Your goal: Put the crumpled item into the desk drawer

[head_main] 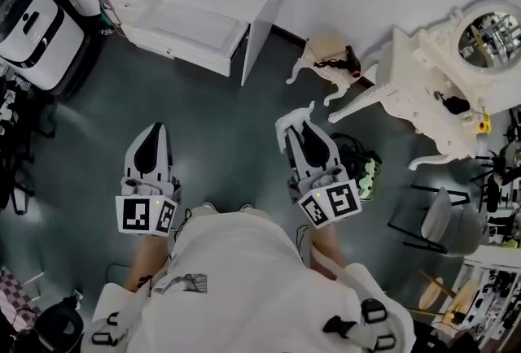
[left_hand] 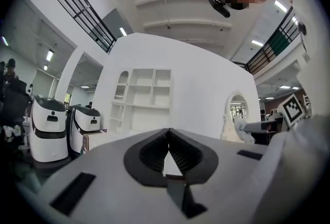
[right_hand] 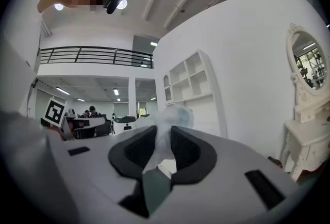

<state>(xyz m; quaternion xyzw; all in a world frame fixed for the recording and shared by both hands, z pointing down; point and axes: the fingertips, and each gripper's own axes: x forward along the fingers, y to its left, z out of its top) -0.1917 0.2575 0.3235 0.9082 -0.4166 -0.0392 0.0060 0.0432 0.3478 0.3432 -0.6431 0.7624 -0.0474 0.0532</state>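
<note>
Carrying step: the right gripper [head_main: 299, 128] fingers clamp the crumpled item [right_hand: 175, 114], the left gripper [head_main: 155, 132] fingers are clenched empty; next it likely needs reaching the open desk drawer [head_main: 191, 28].

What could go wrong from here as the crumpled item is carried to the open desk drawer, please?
The right gripper pinches only a thin fold of the crumpled item, so it might slip out. The drawer stands some way ahead and leftward; a drop now would land on the floor.

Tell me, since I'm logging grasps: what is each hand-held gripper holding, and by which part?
The right hand-held gripper pinches a crumpled white papery wad by one end; the left hand-held gripper is shut on nothing.
</note>
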